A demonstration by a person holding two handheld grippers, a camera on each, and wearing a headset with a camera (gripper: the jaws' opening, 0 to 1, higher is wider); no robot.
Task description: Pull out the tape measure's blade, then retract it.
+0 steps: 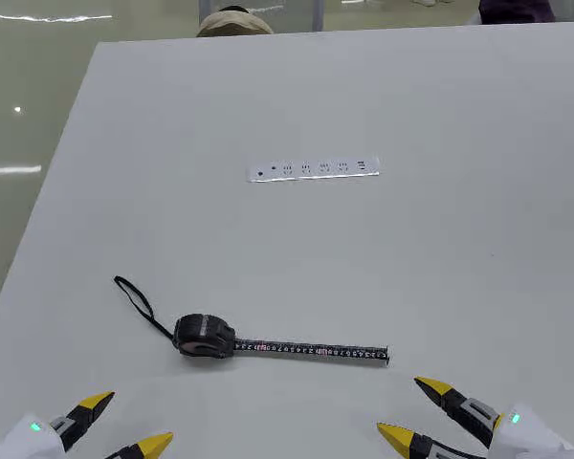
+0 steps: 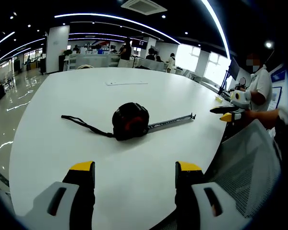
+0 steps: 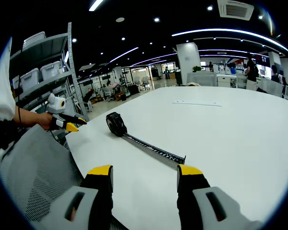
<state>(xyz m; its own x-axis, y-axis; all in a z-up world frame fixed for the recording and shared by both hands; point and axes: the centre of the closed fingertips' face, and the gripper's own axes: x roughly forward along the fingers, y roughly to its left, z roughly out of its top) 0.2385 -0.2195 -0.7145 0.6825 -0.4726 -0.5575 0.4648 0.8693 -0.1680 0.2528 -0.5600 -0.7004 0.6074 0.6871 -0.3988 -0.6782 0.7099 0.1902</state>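
A black tape measure lies on the white table, its blade drawn out to the right, ending in a hook. A black wrist strap trails off to its left. My left gripper hovers open at the table's near edge, just short of the case. My right gripper is open too, near the blade's hook, not touching it. In the right gripper view the case lies far up the blade, with the left gripper beyond it.
A white strip with printed marks lies flat at the table's middle. A mesh chair back sits below the near edge. The table's left edge drops to a glossy floor.
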